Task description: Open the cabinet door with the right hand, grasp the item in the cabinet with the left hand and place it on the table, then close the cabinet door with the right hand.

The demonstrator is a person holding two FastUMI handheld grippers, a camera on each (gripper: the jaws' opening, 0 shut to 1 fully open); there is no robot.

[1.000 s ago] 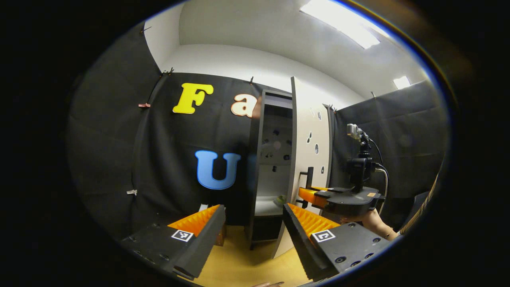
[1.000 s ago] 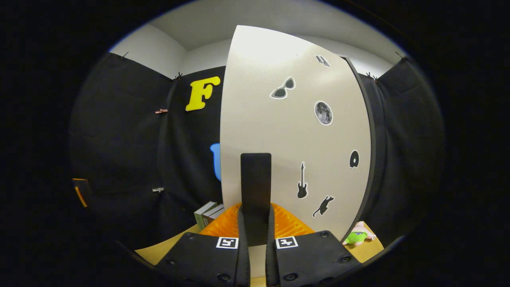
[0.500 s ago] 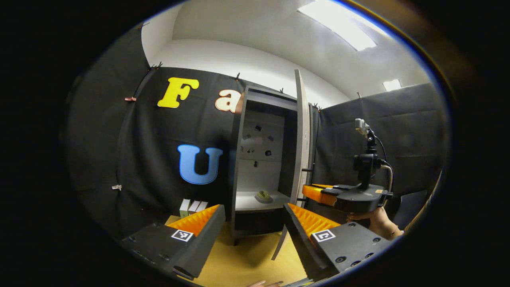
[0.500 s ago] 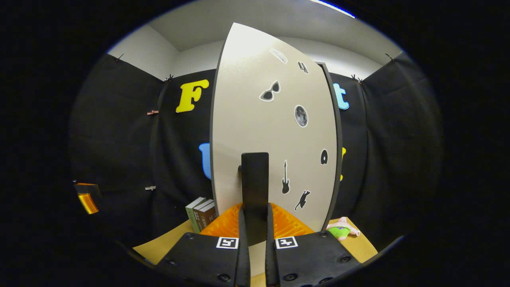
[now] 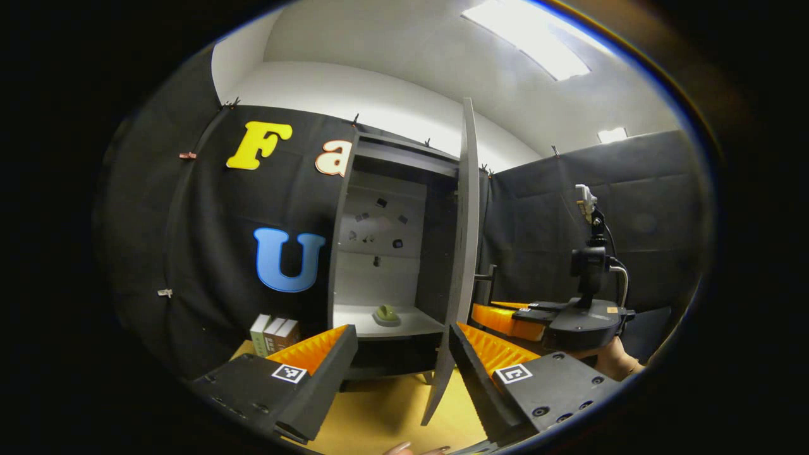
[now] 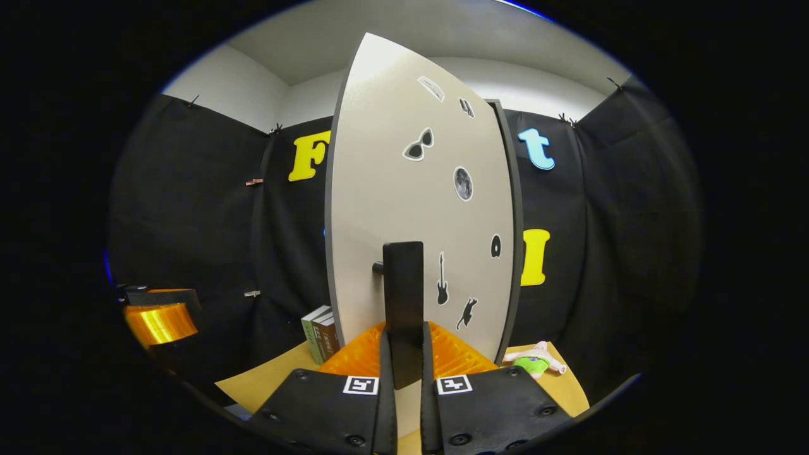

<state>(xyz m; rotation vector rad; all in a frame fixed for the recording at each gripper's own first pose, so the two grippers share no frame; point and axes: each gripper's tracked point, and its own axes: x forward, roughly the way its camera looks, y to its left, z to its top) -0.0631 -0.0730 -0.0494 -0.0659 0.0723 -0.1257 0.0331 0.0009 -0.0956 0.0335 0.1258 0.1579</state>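
cabinet door [image 6: 411,189] — swung wider than a second ago; in the left gripper view it now stands nearly edge-on, leaving the cabinet [image 5: 392,253] interior exposed. opening step judged near complete, the reach for the item next.
right gripper [image 6: 404,360] — fingers clamped on the dark, flat bar handle [image 6: 403,297].
left gripper [image 5: 398,354] — fingers apart, nothing between them, hanging in front of the opening and well short of the shelf.
item [image 5: 386,313] — small, rounded, greenish, on the pale shelf [image 5: 411,323] inside.
door face: pale, matte, finely speckled, with dark cut-out stickers.
table [image 5: 379,411]: smooth, tan.
books [image 5: 273,332] stand left of the cabinet; a soft toy [image 6: 534,360] lies right of the door.
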